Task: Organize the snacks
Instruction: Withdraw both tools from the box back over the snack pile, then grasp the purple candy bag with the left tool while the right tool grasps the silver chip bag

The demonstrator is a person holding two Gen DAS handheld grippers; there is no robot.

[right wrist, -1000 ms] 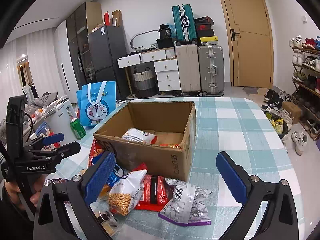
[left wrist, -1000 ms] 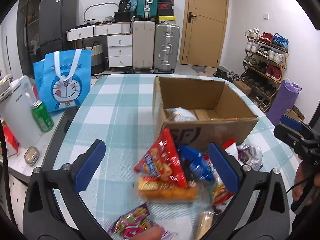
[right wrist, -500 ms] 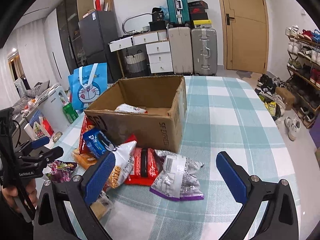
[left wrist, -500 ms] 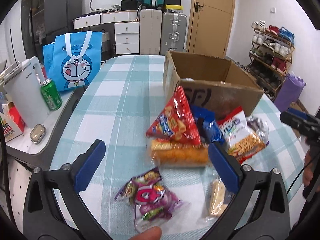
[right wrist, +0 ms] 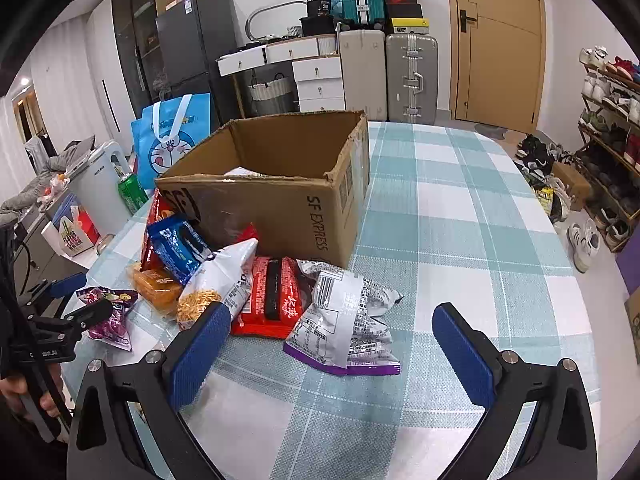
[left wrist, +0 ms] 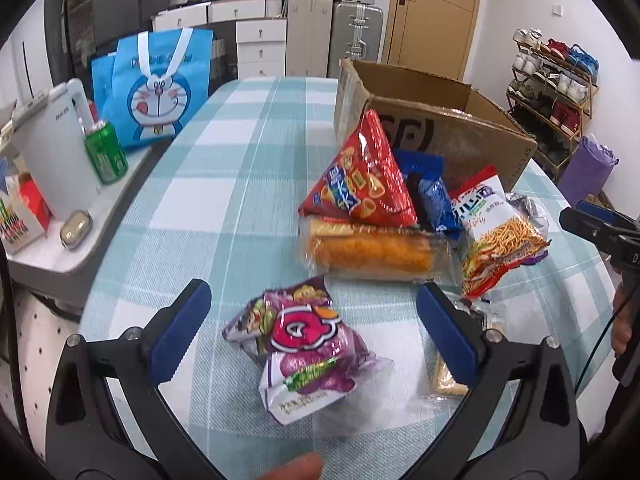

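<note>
Left wrist: one purple candy bag (left wrist: 304, 344).

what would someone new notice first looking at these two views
A heap of bright snack packets crowds the near side of the open cardboard box on the checked tablecloth, the red triangular bag leaning tallest. Apart from it, a purple candy bag lies between the open left gripper fingers.

snack pile (right wrist: 256, 280) crowds box (right wrist: 280, 184) front – checked cloth (right wrist: 460, 208) right of box bare.
</note>
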